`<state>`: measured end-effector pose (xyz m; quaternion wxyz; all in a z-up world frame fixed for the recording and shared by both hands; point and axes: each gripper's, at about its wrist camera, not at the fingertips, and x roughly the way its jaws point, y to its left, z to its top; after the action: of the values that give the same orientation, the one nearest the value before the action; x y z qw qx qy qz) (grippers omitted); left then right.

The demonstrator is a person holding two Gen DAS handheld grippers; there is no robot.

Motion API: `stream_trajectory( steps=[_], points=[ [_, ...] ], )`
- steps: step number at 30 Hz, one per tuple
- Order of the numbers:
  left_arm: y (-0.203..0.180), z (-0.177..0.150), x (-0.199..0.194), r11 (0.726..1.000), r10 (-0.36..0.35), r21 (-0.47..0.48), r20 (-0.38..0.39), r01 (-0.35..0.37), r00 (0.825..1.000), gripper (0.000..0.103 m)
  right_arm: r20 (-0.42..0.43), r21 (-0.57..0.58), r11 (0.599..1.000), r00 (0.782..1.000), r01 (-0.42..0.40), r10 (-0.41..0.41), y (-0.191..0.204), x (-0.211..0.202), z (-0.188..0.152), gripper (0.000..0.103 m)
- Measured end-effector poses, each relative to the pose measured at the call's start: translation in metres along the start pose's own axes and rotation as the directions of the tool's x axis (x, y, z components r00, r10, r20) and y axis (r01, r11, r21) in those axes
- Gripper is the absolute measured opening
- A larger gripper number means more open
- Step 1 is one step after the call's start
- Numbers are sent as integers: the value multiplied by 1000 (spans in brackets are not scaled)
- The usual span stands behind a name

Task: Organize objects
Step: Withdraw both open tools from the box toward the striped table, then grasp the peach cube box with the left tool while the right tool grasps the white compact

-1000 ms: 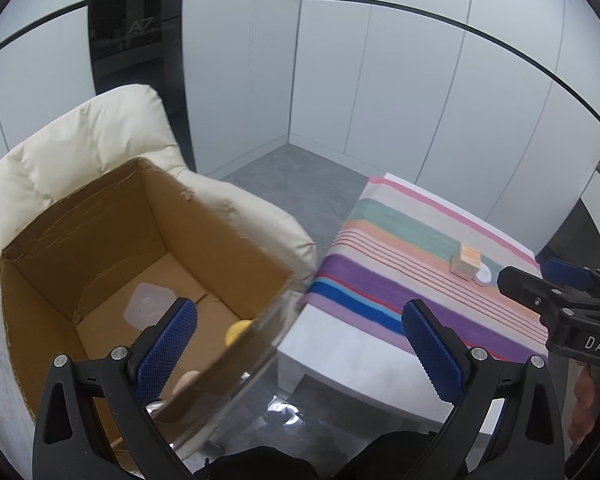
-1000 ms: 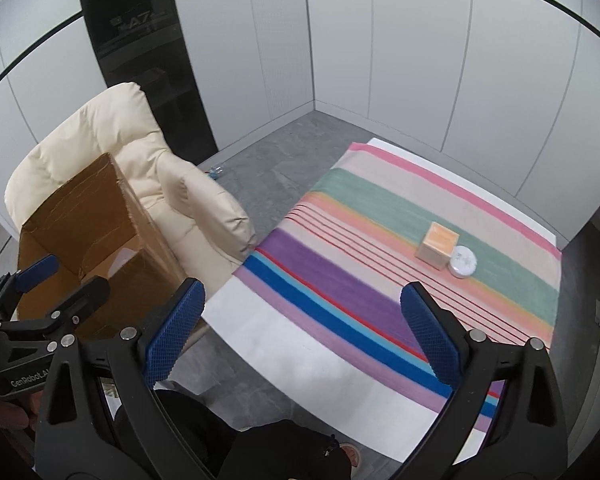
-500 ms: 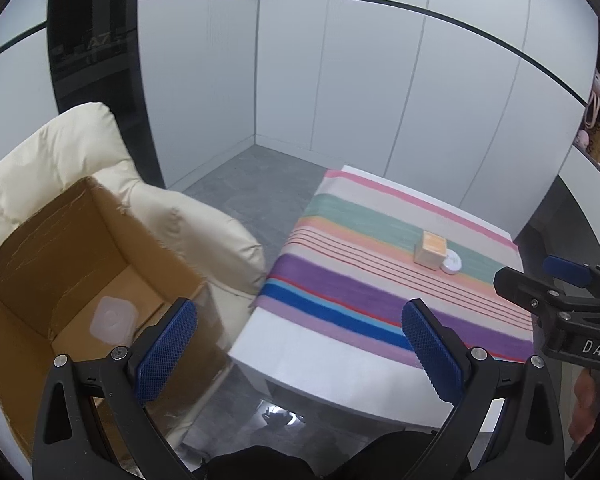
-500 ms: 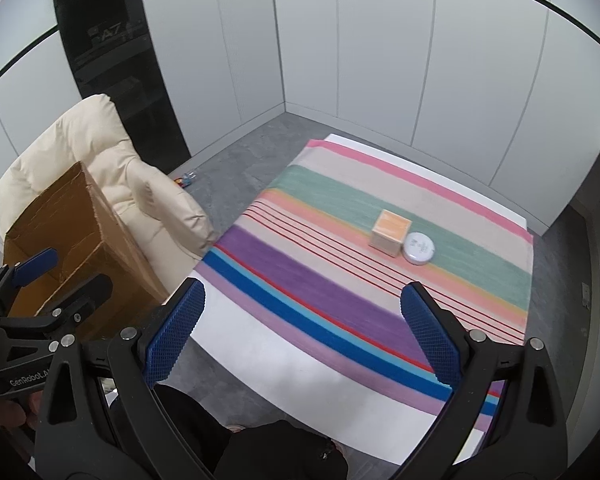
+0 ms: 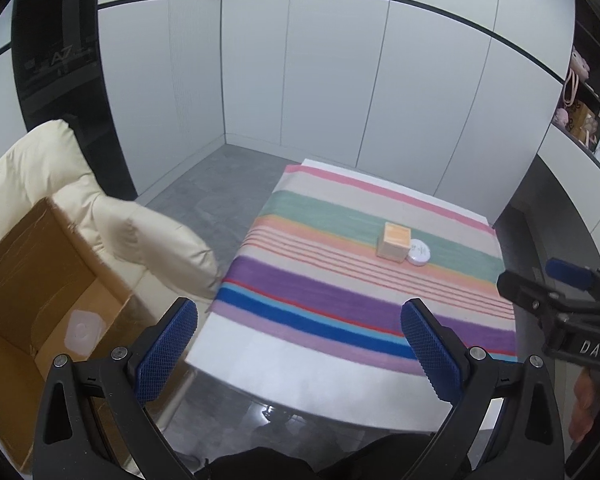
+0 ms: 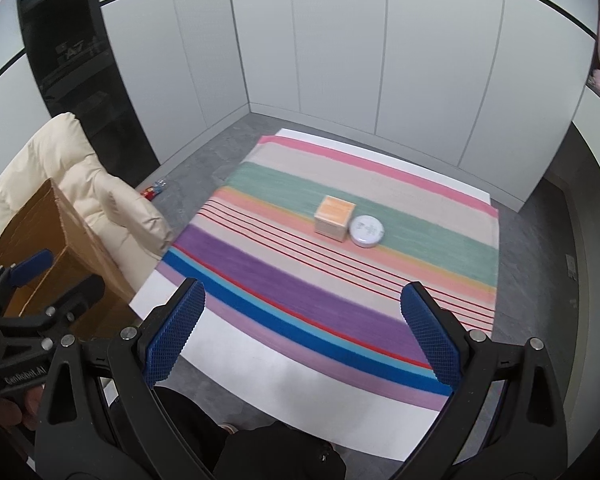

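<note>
A small orange-topped box (image 5: pixel 394 241) (image 6: pixel 334 217) and a round white tin (image 5: pixel 419 251) (image 6: pixel 366 230) sit side by side on the striped cloth of a white table (image 5: pixel 300 372) (image 6: pixel 284 364). An open cardboard box (image 5: pixel 32 288) (image 6: pixel 56 236) rests on a cream armchair (image 5: pixel 140 240) (image 6: pixel 112 200) to the left. My left gripper (image 5: pixel 300 344) is open and empty, above the table's near edge. My right gripper (image 6: pixel 302 332) is open and empty over the near stripes. Each gripper shows in the other's view, the right one (image 5: pixel 556 292) and the left one (image 6: pixel 40 284).
White wall panels close off the back. A dark cabinet (image 6: pixel 84 64) stands behind the armchair. A shelf with small items (image 5: pixel 588 124) is at the far right. A small red object (image 6: pixel 152 191) lies on the grey floor beside the armchair.
Both grippers have swung to the right, away from the cardboard box and towards the table. The box and tin now sit nearer the middle of both views. The jaws stay open.
</note>
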<state>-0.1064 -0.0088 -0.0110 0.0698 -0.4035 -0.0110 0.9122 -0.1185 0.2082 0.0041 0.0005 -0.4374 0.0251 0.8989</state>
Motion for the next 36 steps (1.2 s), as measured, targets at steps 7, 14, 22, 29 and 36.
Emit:
stream_trajectory(
  steps=[7, 14, 22, 29, 36],
  points=[
    [-18, 14, 24, 1000, -2, 13, -24, 3, 1000, 101, -6, 32, 998, 998, 57, -57, -29, 13, 0, 100],
    [-49, 34, 62, 997, -29, 71, -56, 33, 998, 101, -38, 66, 992, 994, 107, -105, -65, 41, 10, 100],
    [-87, 49, 122, 987, -49, 148, -91, 62, 995, 101, -109, 30, 987, 982, 158, -153, -95, 100, 15, 100],
    [-115, 45, 181, 979, -54, 191, -127, 78, 990, 98, -137, -7, 989, 980, 145, -144, -102, 157, 17, 99],
    [-133, 39, 238, 980, -70, 172, -190, 103, 979, 96, -181, 12, 991, 975, 131, -127, -118, 204, 8, 93]
  ],
)
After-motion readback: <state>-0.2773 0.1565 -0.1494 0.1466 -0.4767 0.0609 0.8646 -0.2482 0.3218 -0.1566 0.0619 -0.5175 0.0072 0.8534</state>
